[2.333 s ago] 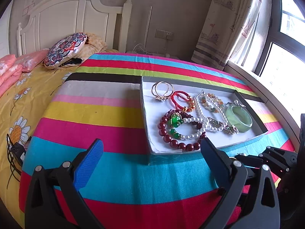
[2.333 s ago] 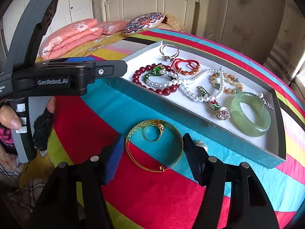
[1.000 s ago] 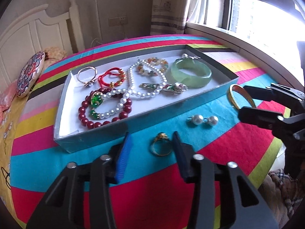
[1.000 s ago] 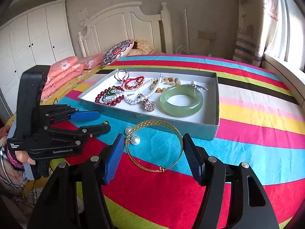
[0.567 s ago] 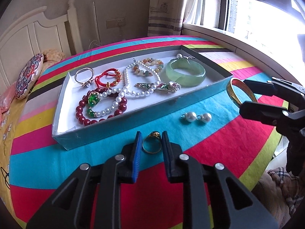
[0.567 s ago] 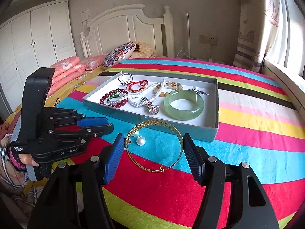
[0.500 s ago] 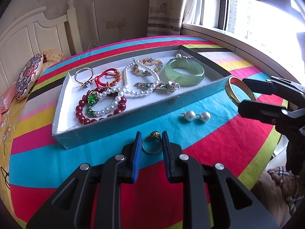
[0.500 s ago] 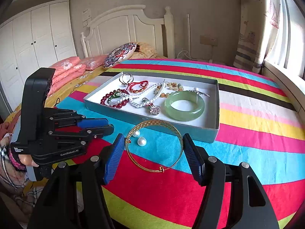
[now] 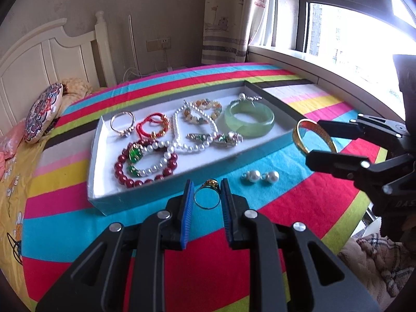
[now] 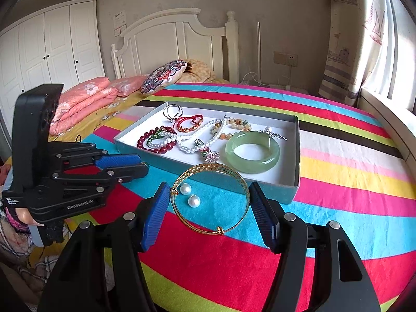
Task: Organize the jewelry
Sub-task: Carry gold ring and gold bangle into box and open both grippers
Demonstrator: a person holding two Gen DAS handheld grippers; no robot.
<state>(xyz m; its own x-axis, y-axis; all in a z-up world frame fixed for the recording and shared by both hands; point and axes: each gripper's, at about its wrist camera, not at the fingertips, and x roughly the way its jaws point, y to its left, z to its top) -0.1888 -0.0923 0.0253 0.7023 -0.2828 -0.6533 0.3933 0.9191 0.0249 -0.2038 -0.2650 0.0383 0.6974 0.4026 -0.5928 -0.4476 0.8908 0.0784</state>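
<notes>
Left gripper (image 9: pixel 207 197), lower centre of left view: jaws clenched on gold ring (image 9: pixel 207 198). Right gripper (image 10: pixel 209 202), lower centre of right view: jaws clamped on gold bangle (image 10: pixel 210 199), both apparently lifted above the bed. Keep both grips steady; carry over near wall of tray (image 10: pixel 297 156), mid-frame. Release onto bare white floor, clear of green bangle (image 10: pixel 252 152). Pearl earrings (image 10: pixel 190 195) remain on striped blanket (image 10: pixel 338 176), just before tray.

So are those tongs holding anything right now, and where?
Left tongs pinch the gold ring across its band; right tongs grip the gold bangle at opposite sides.
</notes>
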